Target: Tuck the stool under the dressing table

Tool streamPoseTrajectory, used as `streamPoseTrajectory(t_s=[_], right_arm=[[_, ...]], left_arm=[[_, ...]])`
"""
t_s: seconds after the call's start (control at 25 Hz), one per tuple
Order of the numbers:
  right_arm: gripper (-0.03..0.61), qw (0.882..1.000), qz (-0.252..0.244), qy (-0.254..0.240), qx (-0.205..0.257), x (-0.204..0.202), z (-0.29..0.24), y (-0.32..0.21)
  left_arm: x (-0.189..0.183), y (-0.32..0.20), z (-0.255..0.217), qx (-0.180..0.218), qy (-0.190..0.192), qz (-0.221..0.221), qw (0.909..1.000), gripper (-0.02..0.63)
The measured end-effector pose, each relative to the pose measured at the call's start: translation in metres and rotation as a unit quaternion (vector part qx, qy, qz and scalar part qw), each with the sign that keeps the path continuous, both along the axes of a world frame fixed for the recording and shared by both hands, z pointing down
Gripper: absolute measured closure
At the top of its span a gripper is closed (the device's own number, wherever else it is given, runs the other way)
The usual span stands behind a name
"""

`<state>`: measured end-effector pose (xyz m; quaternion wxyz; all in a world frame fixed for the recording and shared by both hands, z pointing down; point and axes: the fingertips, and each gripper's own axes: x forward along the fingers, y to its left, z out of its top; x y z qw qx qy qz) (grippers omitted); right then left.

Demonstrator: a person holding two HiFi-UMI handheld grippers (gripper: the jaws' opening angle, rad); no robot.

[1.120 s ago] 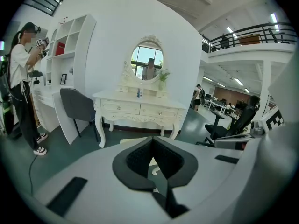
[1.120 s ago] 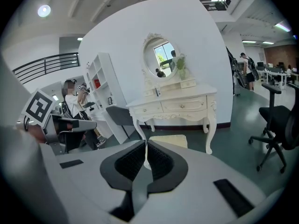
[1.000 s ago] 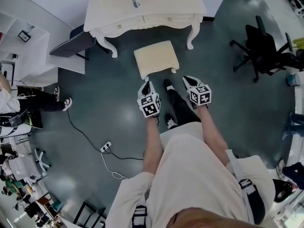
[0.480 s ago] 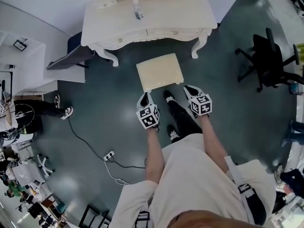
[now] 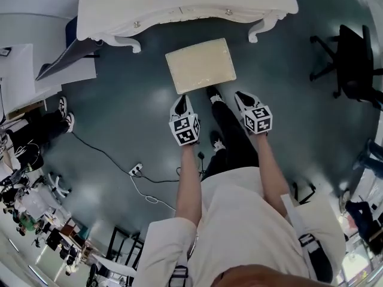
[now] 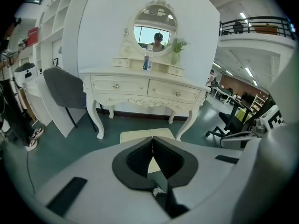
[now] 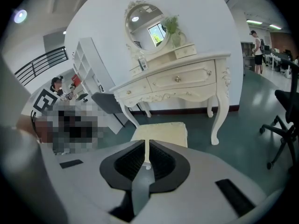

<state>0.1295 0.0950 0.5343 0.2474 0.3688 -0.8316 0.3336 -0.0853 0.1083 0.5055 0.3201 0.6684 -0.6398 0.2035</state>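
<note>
The cream stool (image 5: 200, 64) stands on the dark floor just in front of the white dressing table (image 5: 179, 8), outside its legs. My left gripper (image 5: 181, 102) is shut and empty, just short of the stool's near left corner. My right gripper (image 5: 241, 97) is also shut and empty, beside the near right corner, apart from it. In the left gripper view the stool (image 6: 140, 135) lies beyond the closed jaws, under the table (image 6: 145, 85). The right gripper view shows the stool (image 7: 161, 130) straight ahead, before the table (image 7: 177, 80).
A black office chair (image 5: 353, 58) stands at the right. At the left are a grey chair (image 5: 60, 67) by a white shelf, a seated person's legs (image 5: 36, 130), and a power strip with cable (image 5: 136, 169). A bottle (image 6: 148, 59) and mirror (image 6: 155, 24) top the table.
Both grippers have dropped lower and moved forward to the stool's near edge, staying shut. I have stepped closer to the table. The stool has not shifted on the floor.
</note>
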Motion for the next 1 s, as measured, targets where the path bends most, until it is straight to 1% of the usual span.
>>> streamPoseTrajectory(t_s=[0.12,0.32,0.48,0.56,0.6,0.64,0.68,0.76,0.84,0.88,0.92,1.0], right_arm=[[0.531,1.0,0.004,0.005,-0.012,0.006,0.035,-0.005],[0.531,1.0,-0.002,0.019,-0.016,0.011,0.088,-0.018],[0.531,0.999,-0.015,0.028,-0.02,0.01,0.126,-0.023],[0.53,0.999,-0.024,0.032,-0.023,0.01,0.142,-0.029],[0.522,0.999,-0.027,0.033,-0.024,0.01,0.15,-0.033],[0.473,0.999,-0.032,0.035,-0.024,0.008,0.157,-0.036],[0.438,0.998,-0.037,0.038,-0.024,0.006,0.164,-0.039],[0.414,0.998,-0.05,0.042,-0.023,0.002,0.177,-0.042],[0.374,0.997,-0.06,0.046,-0.023,0.0,0.192,-0.047],[0.355,0.996,-0.063,0.049,-0.025,0.0,0.201,-0.049],[0.35,0.996,-0.065,0.052,-0.026,0.0,0.209,-0.05],[0.347,0.996,-0.064,0.055,-0.027,0.001,0.222,-0.049]], left_arm=[[-0.001,-0.002,0.033,-0.011,-0.002,0.006,0.9999,0.598],[-0.009,-0.007,0.085,-0.023,0.007,-0.01,0.9997,0.597],[-0.013,-0.003,0.13,-0.047,-0.008,-0.004,0.9989,0.597],[-0.013,-0.005,0.151,-0.052,-0.012,-0.001,0.9986,0.597],[-0.014,-0.007,0.161,-0.054,-0.013,0.0,0.9985,0.597],[-0.016,-0.008,0.172,-0.056,-0.014,-0.002,0.9983,0.597],[-0.018,-0.009,0.181,-0.058,-0.015,-0.005,0.9982,0.597],[-0.023,-0.009,0.195,-0.061,-0.016,-0.009,0.998,0.597],[-0.025,-0.011,0.209,-0.063,-0.016,-0.012,0.9978,0.587],[-0.026,-0.011,0.217,-0.065,-0.015,-0.013,0.9977,0.572],[-0.027,-0.01,0.224,-0.068,-0.014,-0.014,0.9975,0.546],[-0.033,-0.003,0.238,-0.073,-0.013,-0.014,0.9971,0.477]])
